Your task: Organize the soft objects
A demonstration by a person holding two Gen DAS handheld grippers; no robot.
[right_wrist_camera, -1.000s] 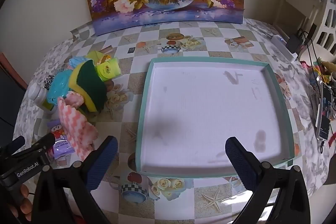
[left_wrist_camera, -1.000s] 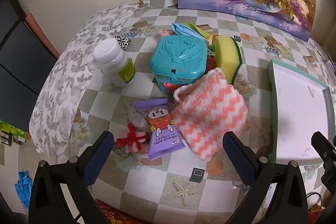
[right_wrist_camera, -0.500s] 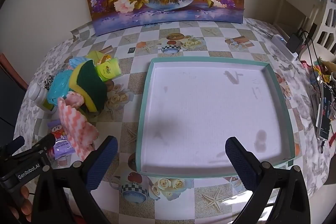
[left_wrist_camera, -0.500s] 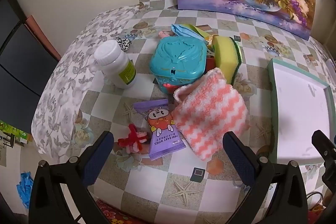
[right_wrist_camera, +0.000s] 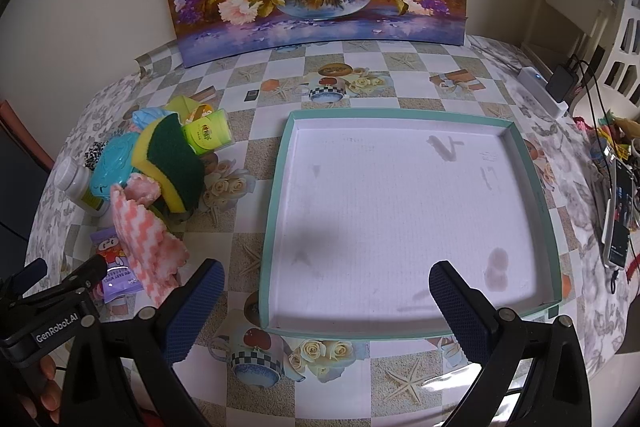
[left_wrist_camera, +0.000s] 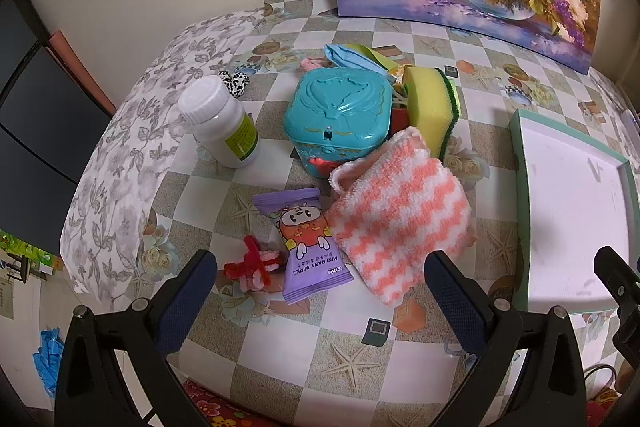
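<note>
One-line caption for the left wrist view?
Open left gripper hovers before striped cloth, wipes packet, sponge and teal box.

Pink-and-white cloth (left_wrist_camera: 400, 223), frame centre: fluffy knitted pile. Sponge (left_wrist_camera: 430, 105): porous yellow foam with a coarse green scouring face. Wipes packet (left_wrist_camera: 306, 241): glossy purple film. Box (left_wrist_camera: 340, 115): smooth embossed teal plastic. Bottle (left_wrist_camera: 218, 123): white plastic, ribbed cap. Tray (right_wrist_camera: 536, 179), right: matt white floor.
</note>
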